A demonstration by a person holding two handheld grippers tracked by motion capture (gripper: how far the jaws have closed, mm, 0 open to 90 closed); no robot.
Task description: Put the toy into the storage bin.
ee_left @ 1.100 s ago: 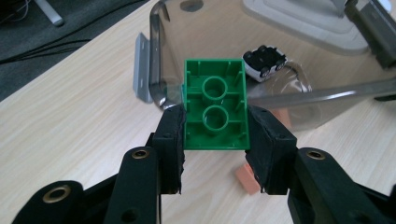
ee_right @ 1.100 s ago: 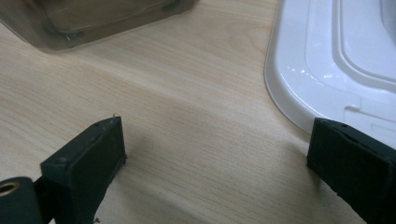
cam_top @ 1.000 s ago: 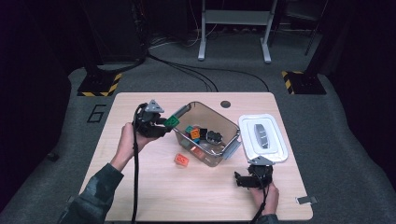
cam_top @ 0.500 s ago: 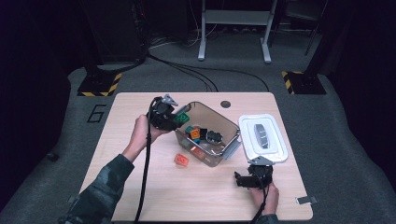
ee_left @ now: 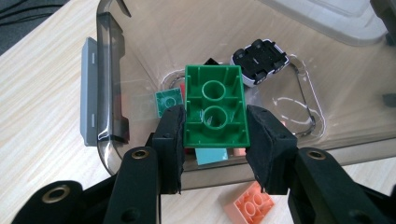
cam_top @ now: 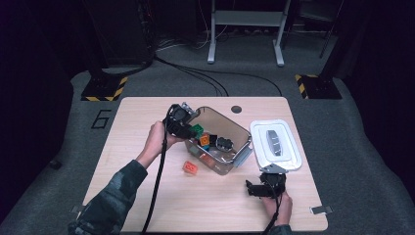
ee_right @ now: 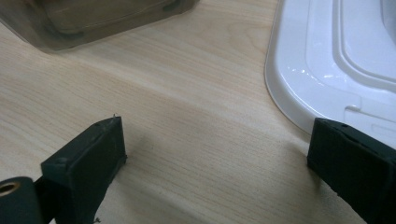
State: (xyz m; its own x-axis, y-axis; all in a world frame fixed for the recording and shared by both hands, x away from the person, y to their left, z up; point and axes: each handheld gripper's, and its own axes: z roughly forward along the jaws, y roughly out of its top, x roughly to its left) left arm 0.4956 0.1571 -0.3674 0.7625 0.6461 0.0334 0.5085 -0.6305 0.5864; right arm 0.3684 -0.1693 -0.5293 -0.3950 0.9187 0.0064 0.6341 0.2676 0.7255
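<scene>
The left gripper [cam_top: 188,128] has carried its green brick [ee_left: 215,106] in from the table's nine o'clock side since a second ago and now holds it over the near-left corner of the clear tub [cam_top: 243,134]; the jaws are clamped on the brick's two long sides, its hollow underside facing the left gripper view; to my eye the next step is simply to let go so the brick drops among the other pieces; below it lie a teal brick [ee_left: 167,101] and a small toy car [ee_left: 259,61] turned wheels-up; an orange brick [cam_top: 190,168] lies on the table [cam_top: 137,122] at about seven o'clock from the tub, outside it; the right gripper [cam_top: 258,189] has not moved, resting at five o'clock with jaws wide apart and nothing between them, the white lid [cam_top: 275,146] just beyond; the only writing is a large "6" [cam_top: 100,119] on the floor at nine o'clock; no brand can be read.
</scene>
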